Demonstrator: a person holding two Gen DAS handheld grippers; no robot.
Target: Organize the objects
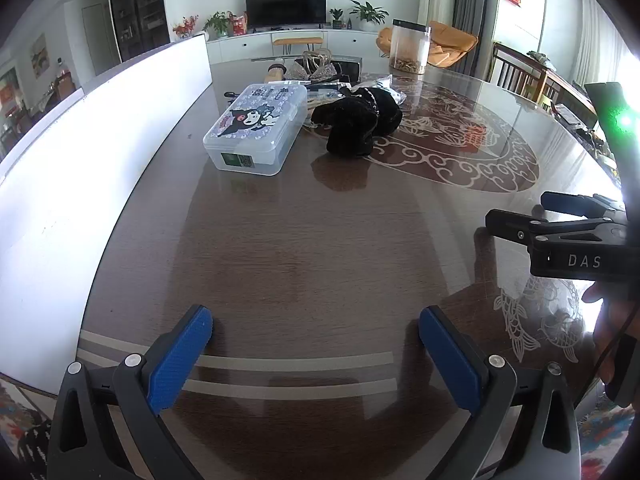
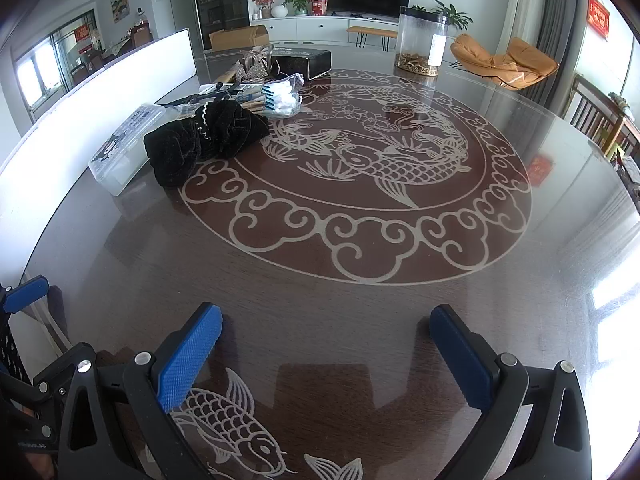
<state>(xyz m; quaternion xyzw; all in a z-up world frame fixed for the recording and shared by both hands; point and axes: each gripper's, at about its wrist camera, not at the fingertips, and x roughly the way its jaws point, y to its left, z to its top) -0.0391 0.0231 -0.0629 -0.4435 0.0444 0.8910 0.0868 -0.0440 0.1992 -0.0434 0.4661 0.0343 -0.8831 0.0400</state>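
Left tool (image 1: 316,354): blue-padded fingers spread wide apart with nothing between them, held low over bare table near its front edge.
Right tool (image 2: 326,354): fingers likewise spread wide, empty, poised above an etched fish at the table's near edge; in the left wrist view it shows at the right side, level with the left tool and well apart from it.
Table (image 1: 320,248): dark wood grain under a glossy top, with a large round carp-and-cloud pattern (image 2: 360,172) in the middle.
Plastic box (image 1: 256,130): clear, lidded, with a cartoon print on top; sits on the table's left part, far ahead of both tools, beside a white panel (image 1: 100,152) along the left edge.
Black cloth (image 1: 358,122): a crumpled velvet-like bundle just right of the box, at the pattern's rim.
Clutter behind (image 2: 276,94): brushes and small packets piled past the cloth, with a dark box (image 2: 306,60) further back.
Clear jar (image 2: 420,42): tall cylinder standing upright at the far side, brownish contents at its bottom.
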